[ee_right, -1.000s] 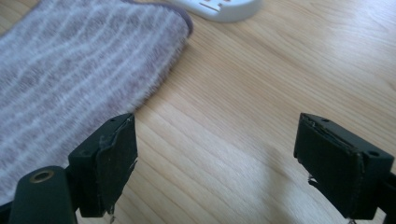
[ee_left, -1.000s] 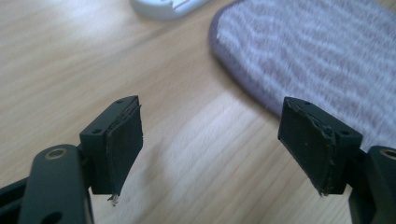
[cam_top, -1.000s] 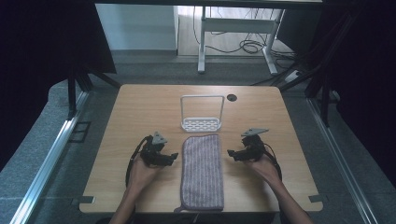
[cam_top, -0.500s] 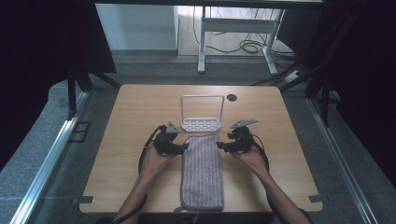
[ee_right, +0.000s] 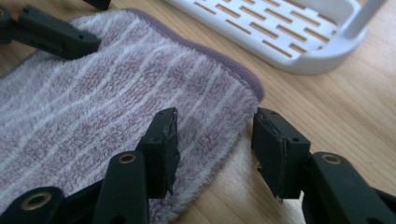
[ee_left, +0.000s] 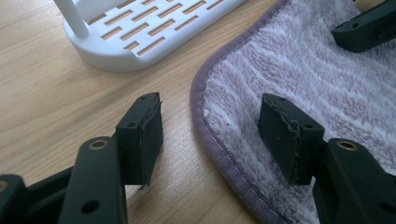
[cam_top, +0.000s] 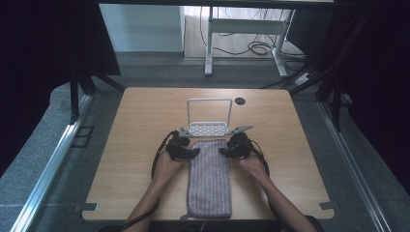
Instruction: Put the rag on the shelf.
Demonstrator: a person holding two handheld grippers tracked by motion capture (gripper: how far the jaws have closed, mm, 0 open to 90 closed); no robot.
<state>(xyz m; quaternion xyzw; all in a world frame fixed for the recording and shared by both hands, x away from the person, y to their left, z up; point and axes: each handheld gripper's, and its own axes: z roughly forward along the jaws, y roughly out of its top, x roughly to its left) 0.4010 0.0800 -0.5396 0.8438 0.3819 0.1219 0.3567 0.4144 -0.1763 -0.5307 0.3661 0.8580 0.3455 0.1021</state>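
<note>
Purple striped towel lies flat, lengthwise on wooden table, fluffy pile, darker stitched hem, far end just short of white slotted rack. Left gripper jaws spread, straddling towel's far-left edge. Right gripper jaws spread astride far-right edge.

Purple white-striped towel, white rack

Grey carpet floor, black curtains, white desk frame beyond.

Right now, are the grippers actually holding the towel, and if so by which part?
Nothing is held yet. The left gripper and right gripper are both open, each straddling a far corner edge of the purple towel, one jaw over towel, one over table.
</note>
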